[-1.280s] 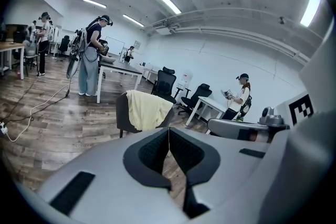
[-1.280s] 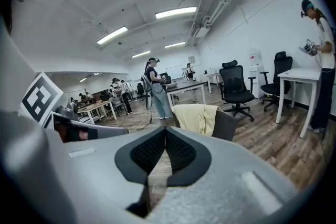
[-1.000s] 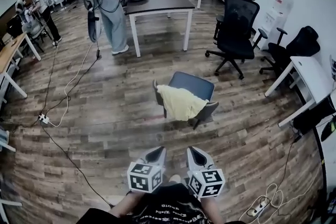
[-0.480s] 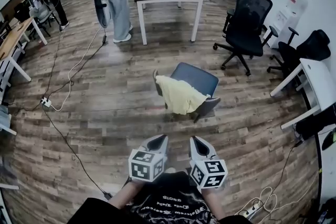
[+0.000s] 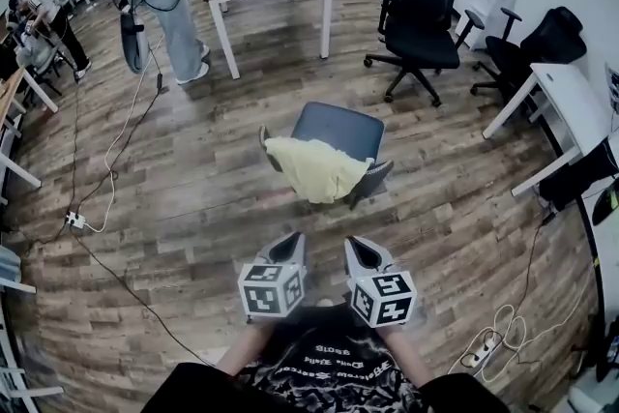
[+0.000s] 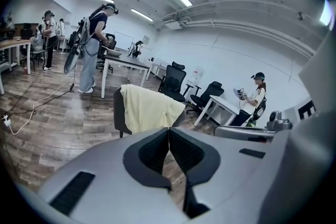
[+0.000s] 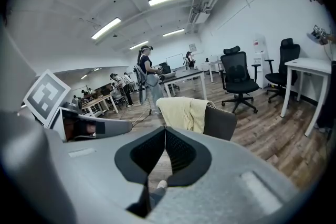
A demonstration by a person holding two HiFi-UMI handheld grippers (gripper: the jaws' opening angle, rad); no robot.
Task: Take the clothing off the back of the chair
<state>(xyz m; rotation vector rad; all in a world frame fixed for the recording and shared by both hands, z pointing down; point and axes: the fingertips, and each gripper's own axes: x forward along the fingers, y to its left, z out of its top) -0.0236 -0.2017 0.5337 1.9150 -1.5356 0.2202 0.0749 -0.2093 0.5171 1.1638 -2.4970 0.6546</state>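
Left gripper (image 5: 287, 249), right gripper (image 5: 363, 252) seemingly nearer chair (image 5: 334, 126), closed

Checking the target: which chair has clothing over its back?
The grey chair in mid-floor: a yellow garment hangs over its back. The black office chair behind it and the black chair at right show none.

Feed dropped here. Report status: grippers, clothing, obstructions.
Both shut, empty: left gripper, right gripper. Ahead, yellow clothing draped over the back of the chair, untouched. Nothing in the way.
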